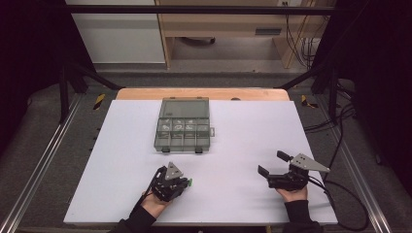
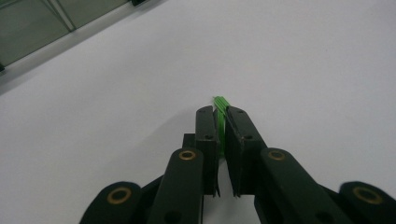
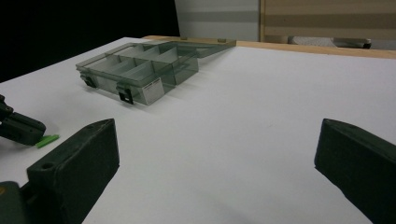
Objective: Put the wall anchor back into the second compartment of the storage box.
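Observation:
A smoky transparent compartment box [image 1: 183, 127] lies open on the white table [image 1: 243, 126], lid folded back, small pale parts in its rear cells; it also sits at upper left in the right gripper view [image 3: 140, 70]. My left gripper [image 1: 186, 183] rests low near the table's front edge, shut on a thin green ribbed piece [image 2: 221, 122] whose tip pokes past the fingertips. That green piece [image 3: 47, 140] also appears at the left of the right gripper view, beside the left gripper's jaw. My right gripper [image 1: 273, 163] stands open at front right, nothing between its fingers [image 3: 74, 163].
Beyond the table's wooden far edge [image 1: 201, 93] are a white cabinet [image 1: 116, 34] and a wooden shelf unit [image 1: 233, 24]. Cables [image 1: 340, 194] trail off the right side. Metal frame rails [image 1: 43, 155] run along both sides.

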The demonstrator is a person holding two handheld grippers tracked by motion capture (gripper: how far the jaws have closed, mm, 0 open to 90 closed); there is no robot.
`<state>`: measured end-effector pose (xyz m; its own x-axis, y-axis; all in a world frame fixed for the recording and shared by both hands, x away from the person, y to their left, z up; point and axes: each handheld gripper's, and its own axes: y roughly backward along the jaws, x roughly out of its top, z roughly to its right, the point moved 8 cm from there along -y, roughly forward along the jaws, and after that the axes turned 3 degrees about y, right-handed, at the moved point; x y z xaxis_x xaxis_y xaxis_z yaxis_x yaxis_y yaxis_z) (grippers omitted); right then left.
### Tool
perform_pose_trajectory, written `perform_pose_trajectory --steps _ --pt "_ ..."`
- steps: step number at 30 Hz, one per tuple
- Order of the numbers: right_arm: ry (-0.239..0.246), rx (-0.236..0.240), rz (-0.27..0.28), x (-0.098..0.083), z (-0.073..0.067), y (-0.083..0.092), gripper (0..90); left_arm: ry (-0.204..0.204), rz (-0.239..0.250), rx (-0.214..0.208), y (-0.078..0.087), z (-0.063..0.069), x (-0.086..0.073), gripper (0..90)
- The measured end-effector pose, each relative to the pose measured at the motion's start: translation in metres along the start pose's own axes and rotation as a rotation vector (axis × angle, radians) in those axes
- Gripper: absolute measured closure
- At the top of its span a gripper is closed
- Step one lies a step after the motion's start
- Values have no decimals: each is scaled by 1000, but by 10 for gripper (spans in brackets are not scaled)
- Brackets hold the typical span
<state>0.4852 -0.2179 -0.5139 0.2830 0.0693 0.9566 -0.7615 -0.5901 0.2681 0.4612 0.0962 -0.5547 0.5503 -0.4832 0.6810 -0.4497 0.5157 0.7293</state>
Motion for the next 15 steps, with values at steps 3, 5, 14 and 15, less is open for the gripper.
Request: perform_pose_trajectory --steps 3,5,14,15 --pt "-1 0 -1 0 0 0 3 0 -3 -2 0 0 0 837" --pt "-1 2 -3 0 0 0 3 0 -4 -9 0 0 0 844" --pt "-1 2 -1 0 0 0 3 9 -2 -18 1 -2 1 846" --pt "-1 3 -2 0 0 0 3 12 -2 -18 2 -3 1 846"
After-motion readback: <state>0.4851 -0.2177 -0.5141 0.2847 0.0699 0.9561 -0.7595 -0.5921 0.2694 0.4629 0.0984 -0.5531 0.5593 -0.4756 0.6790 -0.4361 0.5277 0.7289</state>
